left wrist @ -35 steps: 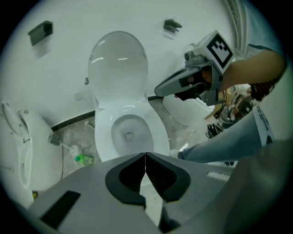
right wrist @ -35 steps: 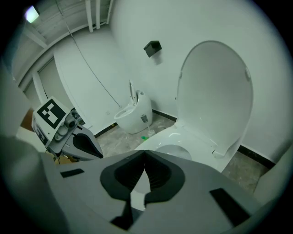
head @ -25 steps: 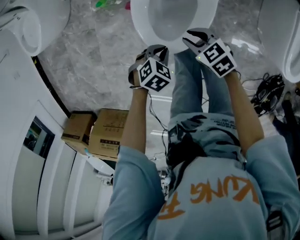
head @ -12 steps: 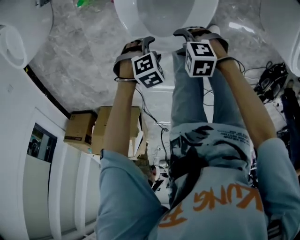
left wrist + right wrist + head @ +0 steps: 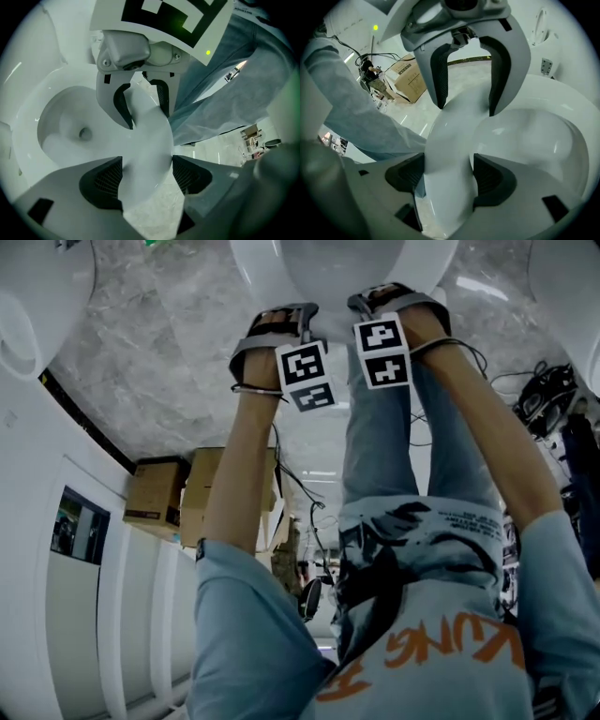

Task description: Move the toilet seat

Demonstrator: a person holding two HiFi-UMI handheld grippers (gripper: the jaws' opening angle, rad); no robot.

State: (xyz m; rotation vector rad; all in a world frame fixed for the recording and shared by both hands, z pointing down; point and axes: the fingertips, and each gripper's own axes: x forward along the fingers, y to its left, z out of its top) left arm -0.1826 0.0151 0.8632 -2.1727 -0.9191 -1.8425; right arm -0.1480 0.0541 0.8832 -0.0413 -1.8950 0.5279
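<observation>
Toilet seat [image 5: 267,268], white and lying flat on its bowl, sits at twelve o'clock in the head view, with its front edge nearest the person. The left gripper [image 5: 279,315] and right gripper [image 5: 394,294] straddle that front edge side by side, at about eleven and one o'clock. Each has its jaws spread wide with the rim running between the pads. Neither looks clamped yet, though the rim nearly fills both gaps. By my reading nothing of the move is done: the seat is still down, and closing on it and probably lifting it remain. Against the earlier frames, both grippers have come down onto the rim, the wrists have rolled so the marker cubes [image 5: 305,376] face the camera more squarely, and the jaws have just been opening. Cardboard boxes [image 5: 183,498] stand on the floor at eight o'clock.
</observation>
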